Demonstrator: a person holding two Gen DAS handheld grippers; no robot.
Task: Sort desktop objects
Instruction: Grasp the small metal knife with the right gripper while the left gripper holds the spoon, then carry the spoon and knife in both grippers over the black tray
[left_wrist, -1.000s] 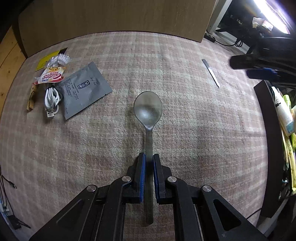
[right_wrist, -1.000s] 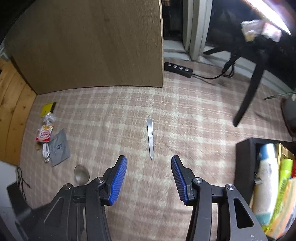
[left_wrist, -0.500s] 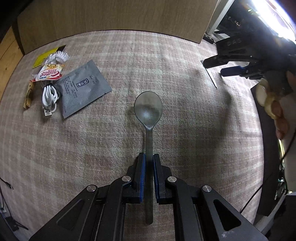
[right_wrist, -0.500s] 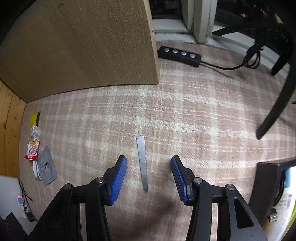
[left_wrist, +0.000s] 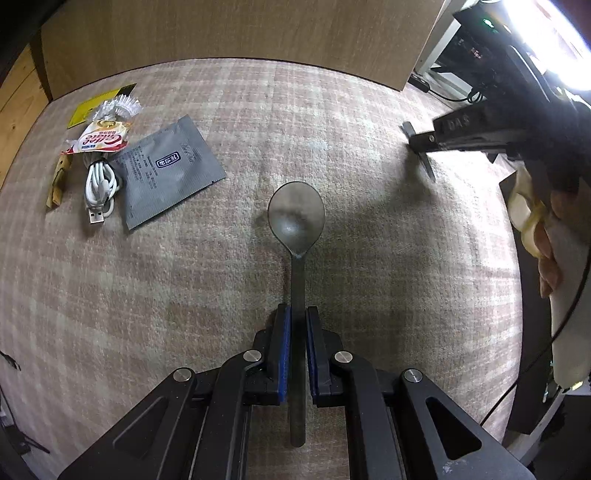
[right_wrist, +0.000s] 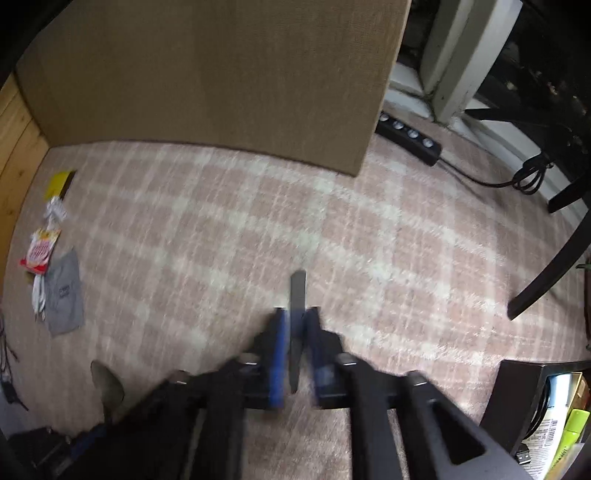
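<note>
My left gripper (left_wrist: 298, 314) is squeezed tight on the handle of a grey spoon (left_wrist: 296, 218). The spoon pokes out ahead of the jaws, and its round bowl sits over the checked carpet (left_wrist: 184, 295). The end of the handle sticks out behind the pads, toward me.

My right gripper (right_wrist: 296, 314) is closing on a thin metal file (right_wrist: 297, 291). The file is right between the blue pads (right_wrist: 277, 354), and its flat end pokes out in front of them. This view is blurry, but the pads look pressed against both sides of the file. The file's tip points down at the carpet.

From my left gripper, I can see my right gripper far off to the right and ahead, with the file hanging from it. My hand (left_wrist: 554, 236) shows at that edge too.

Ahead and to the left of my left gripper is a little pile of things. There is a grey packet (left_wrist: 168, 171), a white cable (left_wrist: 99, 184) rolled up with its plug showing, a red and white snack wrapper (left_wrist: 99, 138), and a yellow card (left_wrist: 98, 105). They all touch or lie just beside each other.

Near my right gripper, low on the right side, is a dark box (right_wrist: 517, 391) with bottles (right_wrist: 554, 424) in it. A big brown board (right_wrist: 221, 74) stands up at the far end of the carpet.
</note>
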